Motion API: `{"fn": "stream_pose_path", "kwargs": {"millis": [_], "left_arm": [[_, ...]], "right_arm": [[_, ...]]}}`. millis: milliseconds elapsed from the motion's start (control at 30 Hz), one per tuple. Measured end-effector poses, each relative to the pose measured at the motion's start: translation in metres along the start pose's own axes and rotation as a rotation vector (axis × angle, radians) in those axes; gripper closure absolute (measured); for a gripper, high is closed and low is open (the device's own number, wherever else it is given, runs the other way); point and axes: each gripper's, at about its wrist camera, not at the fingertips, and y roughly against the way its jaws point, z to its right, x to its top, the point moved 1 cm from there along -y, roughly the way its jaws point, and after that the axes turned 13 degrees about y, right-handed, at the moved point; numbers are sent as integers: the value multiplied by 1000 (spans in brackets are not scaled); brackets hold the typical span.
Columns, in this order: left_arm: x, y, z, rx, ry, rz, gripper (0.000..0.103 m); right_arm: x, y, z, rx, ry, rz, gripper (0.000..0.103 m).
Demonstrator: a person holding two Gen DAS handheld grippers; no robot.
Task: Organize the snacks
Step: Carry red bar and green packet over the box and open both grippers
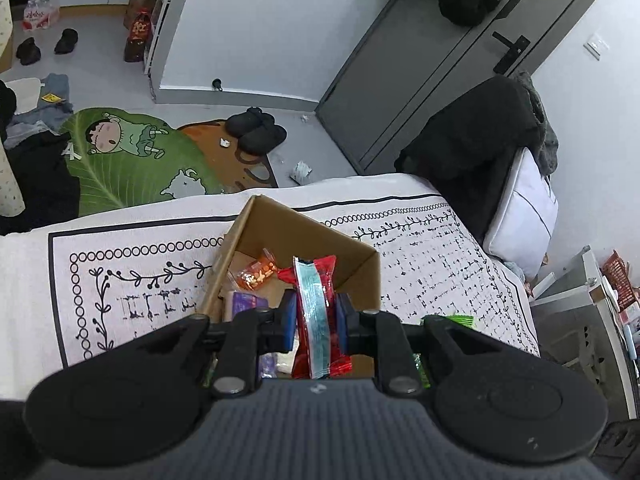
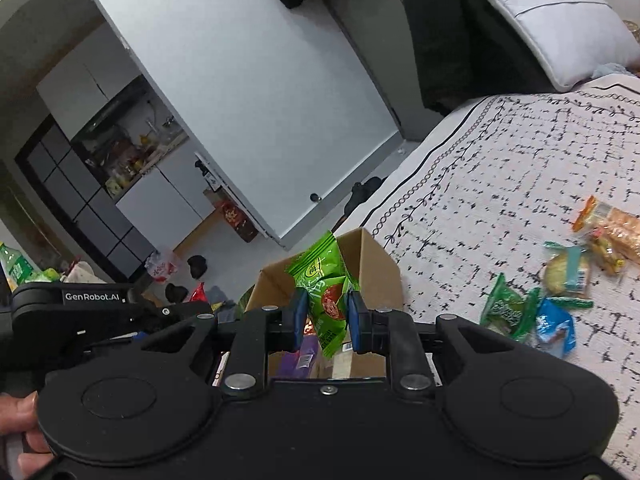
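Observation:
My left gripper (image 1: 316,318) is shut on a red snack packet (image 1: 318,308) with a pale blue stripe, held over an open cardboard box (image 1: 304,236) on the patterned tablecloth. In the box lie an orange packet (image 1: 258,272) and a purple packet (image 1: 248,304). My right gripper (image 2: 327,318) is shut on a green snack packet (image 2: 326,284), held over the same box (image 2: 378,264). Loose snacks lie on the cloth to the right: a green packet (image 2: 504,310), a blue packet (image 2: 554,326), a biscuit packet (image 2: 566,268) and an orange packet (image 2: 610,228).
The table (image 1: 120,248) has a white cloth with black patterns. Past its far edge are a floor mat (image 1: 132,156), slippers (image 1: 256,128) and a grey door (image 1: 420,80). A dark chair with a white cushion (image 1: 520,200) stands at the right. The left gripper's body (image 2: 80,308) shows at the left of the right wrist view.

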Motion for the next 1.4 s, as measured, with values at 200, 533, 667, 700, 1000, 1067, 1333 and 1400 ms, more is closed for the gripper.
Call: {"fn": "stream_pose_path", "kwargs": {"millis": [200, 533, 667, 700, 1000, 1067, 1333, 1400], "left_arm": [[11, -14, -3, -6, -2, -28, 84], [24, -28, 5, 4, -25, -43, 77], [24, -29, 2, 27, -17, -58, 72], [24, -28, 2, 30, -16, -59, 71], [17, -15, 7, 89, -42, -41, 47], [15, -11, 8, 102, -41, -41, 41], [-1, 1, 24, 167, -122, -8, 25], [-5, 4, 28, 169, -138, -1, 23]], "right_arm": [[1, -12, -9, 10, 12, -7, 82], [5, -25, -17, 24, 23, -13, 82], [6, -25, -23, 35, 49, -16, 73], [7, -24, -24, 27, 56, -17, 71], [15, -2, -28, -30, 110, 1, 32], [17, 4, -28, -41, 119, 7, 28], [24, 26, -9, -98, 94, -15, 19], [26, 33, -2, -118, 83, -26, 17]]}}
